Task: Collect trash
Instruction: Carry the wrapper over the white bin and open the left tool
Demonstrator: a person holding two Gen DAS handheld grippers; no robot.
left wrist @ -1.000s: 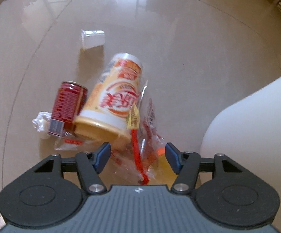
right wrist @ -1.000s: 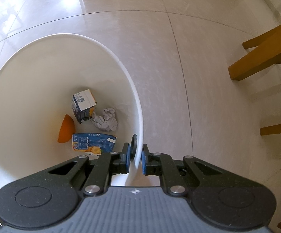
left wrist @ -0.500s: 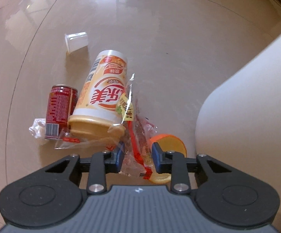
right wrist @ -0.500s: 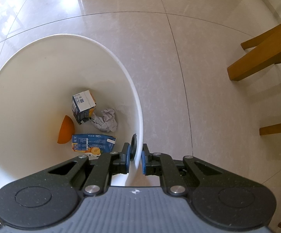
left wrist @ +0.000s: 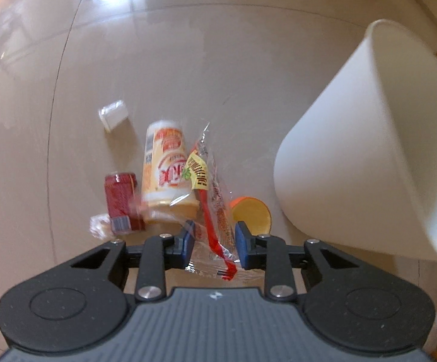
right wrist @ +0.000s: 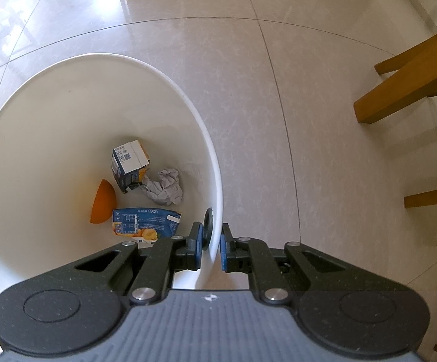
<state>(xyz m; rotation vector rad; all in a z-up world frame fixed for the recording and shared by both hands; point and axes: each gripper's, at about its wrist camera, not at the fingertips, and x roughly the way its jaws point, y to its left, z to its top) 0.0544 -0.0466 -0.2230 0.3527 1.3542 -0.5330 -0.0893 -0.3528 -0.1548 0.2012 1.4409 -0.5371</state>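
My left gripper [left wrist: 213, 242] is shut on a clear plastic wrapper [left wrist: 210, 211] with a red strip and a yellow tag, and holds it up above the floor. Below it on the floor lie a yellow drink bottle [left wrist: 165, 166], a red can [left wrist: 121, 200], a small white cup [left wrist: 113, 118] and an orange cup [left wrist: 253, 212]. The white trash bin [left wrist: 348, 157] stands to the right of them. My right gripper [right wrist: 211, 246] is shut on the near rim of the bin [right wrist: 215, 187]. Inside lie a carton [right wrist: 129, 161], a crumpled tissue [right wrist: 165, 185], an orange piece [right wrist: 103, 202] and a flattened juice box [right wrist: 144, 221].
Glossy beige floor tiles lie all around. Wooden chair legs [right wrist: 405, 84] stand to the right of the bin in the right wrist view. A crumpled clear scrap [left wrist: 99, 226] lies by the red can.
The left gripper closed on the clear wrapper and rose with it, so the floor trash looks smaller and farther away. The right gripper and the bin have kept still.
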